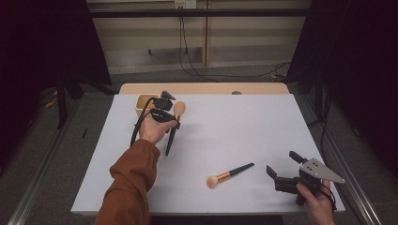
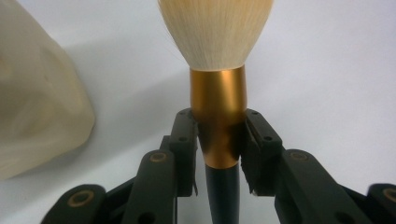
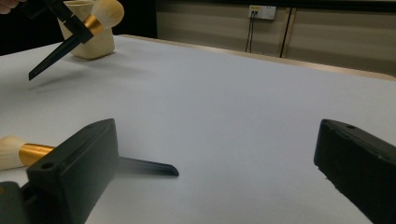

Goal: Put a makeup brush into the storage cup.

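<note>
We see a makeup brush clamped at its gold ferrule between the jaws of the left gripper, bristles pointing up and away from the hand, its black handle slanting down toward the counter without touching it. It hangs just beside a cream holder at the far left of the counter. A second makeup brush lies flat near the front edge, bristles toward the left. Just to its right, the right gripper hovers low over the counter with its jaws spread wide and nothing between them.
</note>
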`<action>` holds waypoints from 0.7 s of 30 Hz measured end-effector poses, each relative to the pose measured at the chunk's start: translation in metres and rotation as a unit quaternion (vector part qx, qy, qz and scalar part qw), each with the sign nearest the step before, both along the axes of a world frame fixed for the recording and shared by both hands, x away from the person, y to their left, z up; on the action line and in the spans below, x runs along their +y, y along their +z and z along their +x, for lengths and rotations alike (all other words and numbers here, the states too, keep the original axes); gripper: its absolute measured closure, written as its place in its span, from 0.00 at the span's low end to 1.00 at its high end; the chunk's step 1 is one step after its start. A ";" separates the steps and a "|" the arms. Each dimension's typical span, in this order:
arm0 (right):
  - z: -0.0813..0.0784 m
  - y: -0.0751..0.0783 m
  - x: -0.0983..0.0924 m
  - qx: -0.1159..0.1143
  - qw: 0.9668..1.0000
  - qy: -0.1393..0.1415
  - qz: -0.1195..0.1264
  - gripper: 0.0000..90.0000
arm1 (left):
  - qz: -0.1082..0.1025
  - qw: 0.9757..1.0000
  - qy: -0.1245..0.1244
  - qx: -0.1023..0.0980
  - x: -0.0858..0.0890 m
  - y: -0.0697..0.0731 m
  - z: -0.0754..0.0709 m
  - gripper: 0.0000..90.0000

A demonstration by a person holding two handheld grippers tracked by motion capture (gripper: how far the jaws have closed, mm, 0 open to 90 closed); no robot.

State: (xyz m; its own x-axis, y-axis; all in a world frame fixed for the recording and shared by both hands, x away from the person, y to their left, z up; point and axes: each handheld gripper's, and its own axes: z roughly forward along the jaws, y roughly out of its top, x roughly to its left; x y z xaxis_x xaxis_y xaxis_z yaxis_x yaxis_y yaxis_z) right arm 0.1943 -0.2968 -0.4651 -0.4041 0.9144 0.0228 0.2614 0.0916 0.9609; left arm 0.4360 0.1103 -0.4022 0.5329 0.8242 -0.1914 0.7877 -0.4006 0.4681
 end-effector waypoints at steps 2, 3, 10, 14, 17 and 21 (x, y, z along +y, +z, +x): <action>0.000 0.000 0.000 0.000 1.000 0.000 0.000 0.00 | -0.018 1.000 0.002 -0.018 0.004 0.004 -0.002 0.76; -0.001 0.000 0.001 0.002 1.000 -0.001 0.000 0.00 | -0.021 0.999 0.005 -0.024 0.005 0.005 -0.002 0.76; -0.001 0.000 0.000 0.001 1.000 -0.003 0.001 0.00 | -0.054 0.996 0.005 -0.066 0.012 0.014 -0.004 0.76; -0.001 0.000 0.000 0.001 1.000 -0.004 0.001 0.00 | -0.062 0.995 0.002 -0.077 0.014 0.016 -0.005 0.76; -0.001 0.000 0.000 0.001 1.000 -0.004 0.001 0.00 | -0.074 0.993 -0.007 -0.097 0.015 0.016 -0.010 0.76; -0.001 0.000 0.000 0.000 1.000 -0.004 0.000 0.00 | -0.087 0.989 -0.001 -0.116 0.016 0.013 -0.013 0.76</action>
State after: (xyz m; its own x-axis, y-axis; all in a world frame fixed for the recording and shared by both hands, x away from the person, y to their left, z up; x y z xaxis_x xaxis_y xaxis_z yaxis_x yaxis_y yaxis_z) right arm 0.1935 -0.2971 -0.4650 -0.3972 0.9174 0.0236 0.2629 0.0891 0.9607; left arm 0.4228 0.1264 -0.3891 0.5814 0.7877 -0.2034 0.6502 -0.2996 0.6982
